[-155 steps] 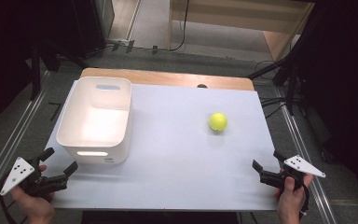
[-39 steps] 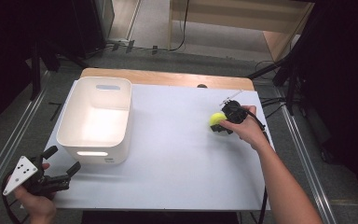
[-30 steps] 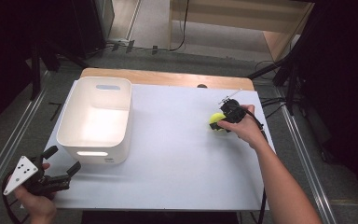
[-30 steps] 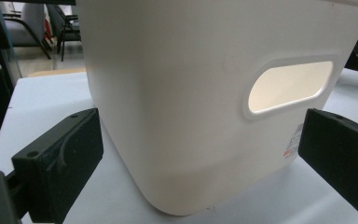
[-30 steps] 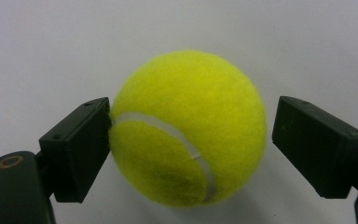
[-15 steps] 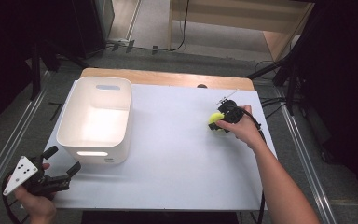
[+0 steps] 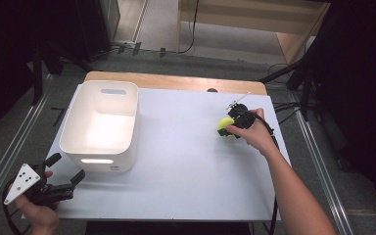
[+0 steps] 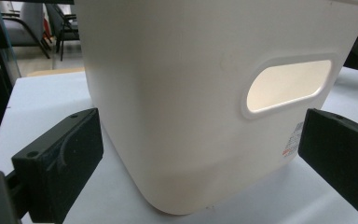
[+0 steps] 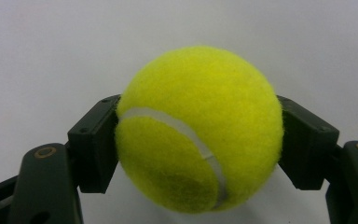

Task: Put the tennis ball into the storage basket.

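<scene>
Right jaws: my right gripper [image 9: 198, 140] has just been closing and now clamps the fuzzy yellow-green tennis ball [image 9: 199, 128], one pad pressed on each side of it.
Ball's place: right of centre in the high view [image 7: 224, 125], at the tip of my right gripper [image 7: 232, 122], on or just above the white tabletop [image 7: 186, 147]; I cannot tell which.
Left jaws: my left gripper [image 7: 63, 174] sits at the lower left of the high view, spread wide and holding nothing.
Bin: the white plastic bin with cut-out handles [image 7: 100, 125] lies at centre left, open side up and empty.
Key relation: the bin lies well apart from the ball, off to the frame's left; my left gripper is near it, but my right has the ball.
Long axis: none, the ball is round; the bin runs lengthwise up the frame.
</scene>
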### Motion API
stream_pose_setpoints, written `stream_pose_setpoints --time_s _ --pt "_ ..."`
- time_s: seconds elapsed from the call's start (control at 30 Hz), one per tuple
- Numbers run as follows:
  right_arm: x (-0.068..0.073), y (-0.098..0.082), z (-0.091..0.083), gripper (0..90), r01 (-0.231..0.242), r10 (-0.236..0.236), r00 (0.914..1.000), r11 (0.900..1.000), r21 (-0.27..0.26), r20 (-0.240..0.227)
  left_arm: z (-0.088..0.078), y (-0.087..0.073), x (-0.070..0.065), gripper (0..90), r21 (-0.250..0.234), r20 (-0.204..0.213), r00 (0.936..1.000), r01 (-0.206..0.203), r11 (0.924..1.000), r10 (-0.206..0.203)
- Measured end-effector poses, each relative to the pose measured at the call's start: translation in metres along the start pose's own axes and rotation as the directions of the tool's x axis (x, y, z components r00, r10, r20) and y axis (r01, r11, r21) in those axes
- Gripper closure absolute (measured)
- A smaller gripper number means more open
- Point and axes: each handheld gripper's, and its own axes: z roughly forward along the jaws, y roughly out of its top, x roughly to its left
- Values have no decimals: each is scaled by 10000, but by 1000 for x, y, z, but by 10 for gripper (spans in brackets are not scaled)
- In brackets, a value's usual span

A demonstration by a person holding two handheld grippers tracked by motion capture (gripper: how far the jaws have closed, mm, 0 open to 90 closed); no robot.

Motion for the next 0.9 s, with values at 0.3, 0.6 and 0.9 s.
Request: stream_pose_setpoints --time_s 0.3,0.6,0.9 --pt "11 8 -8 233 195 -197 9998 9996 -204 -99 0 0 0 1 -2 6 10000 -6 10000 6" --pt "28 23 -18 233 500 -512 9983 9979 -410 -264 0 0 0 1 -51 43 10000 41 10000 -41" --pt "45 37 -25 233 1020 -1048 9935 9929 -614 -448 0 0 0 1 -47 66 10000 24 10000 -23"
